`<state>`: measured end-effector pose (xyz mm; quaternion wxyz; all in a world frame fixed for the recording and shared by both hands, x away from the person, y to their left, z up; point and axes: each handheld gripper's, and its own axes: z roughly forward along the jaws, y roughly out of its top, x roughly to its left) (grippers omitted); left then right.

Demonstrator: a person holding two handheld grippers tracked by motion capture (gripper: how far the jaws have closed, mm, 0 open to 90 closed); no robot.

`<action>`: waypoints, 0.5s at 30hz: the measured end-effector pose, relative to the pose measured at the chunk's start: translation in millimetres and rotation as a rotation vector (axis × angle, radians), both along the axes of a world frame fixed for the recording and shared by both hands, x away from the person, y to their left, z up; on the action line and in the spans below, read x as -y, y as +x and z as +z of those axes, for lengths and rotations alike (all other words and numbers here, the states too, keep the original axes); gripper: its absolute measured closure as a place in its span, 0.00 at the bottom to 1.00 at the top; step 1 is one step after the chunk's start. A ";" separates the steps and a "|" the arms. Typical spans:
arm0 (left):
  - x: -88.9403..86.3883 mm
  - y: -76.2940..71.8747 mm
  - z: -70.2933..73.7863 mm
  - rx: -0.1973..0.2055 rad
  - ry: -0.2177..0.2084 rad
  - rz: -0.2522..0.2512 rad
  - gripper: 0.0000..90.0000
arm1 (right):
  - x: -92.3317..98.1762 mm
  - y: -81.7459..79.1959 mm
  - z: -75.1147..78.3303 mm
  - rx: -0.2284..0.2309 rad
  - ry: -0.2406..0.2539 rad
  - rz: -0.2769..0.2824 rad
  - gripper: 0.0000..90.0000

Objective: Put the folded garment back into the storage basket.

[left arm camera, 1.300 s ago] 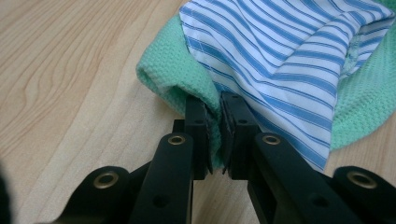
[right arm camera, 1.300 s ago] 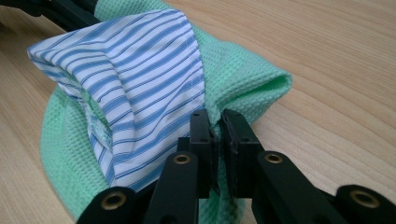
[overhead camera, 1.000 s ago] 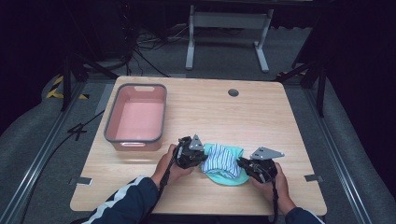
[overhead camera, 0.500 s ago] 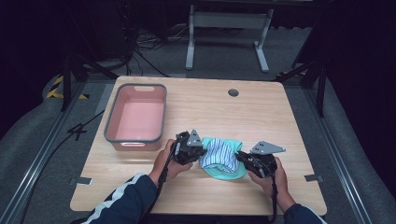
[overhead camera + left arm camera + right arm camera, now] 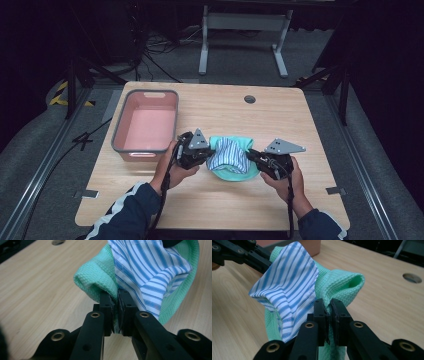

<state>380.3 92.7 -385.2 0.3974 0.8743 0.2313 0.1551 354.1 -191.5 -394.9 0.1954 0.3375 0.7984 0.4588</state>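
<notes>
left claw (image 5: 115, 296) clamped tight on green cloth (image 5: 97, 277) edge | right claw (image 5: 328, 305) pinched shut on same cloth | striped shirt (image 5: 228, 153) bunched between both

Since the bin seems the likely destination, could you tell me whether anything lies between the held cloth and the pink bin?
Nothing visible does. Both grippers pinch the green and striped cloth; only bare table separates it from the pink bin, beyond the left gripper.
</notes>
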 end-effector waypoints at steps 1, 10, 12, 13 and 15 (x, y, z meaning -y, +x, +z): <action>-3.2 -0.2 3.6 0.011 -0.006 0.009 0.92 | -2.1 2.2 4.8 0.004 0.003 0.007 0.92; -38.2 2.3 33.9 0.062 -0.071 0.090 0.92 | -30.7 21.3 50.0 0.065 -0.026 0.059 0.93; -44.0 2.6 37.4 0.072 -0.072 0.108 0.92 | -38.2 23.8 55.0 0.075 -0.034 0.066 0.93; -48.5 3.5 39.5 0.077 -0.072 0.118 0.92 | -41.2 25.0 56.1 0.077 -0.033 0.069 0.93; -52.1 4.5 40.8 0.082 -0.070 0.126 0.92 | -51.0 27.8 58.0 0.081 -0.042 0.080 0.93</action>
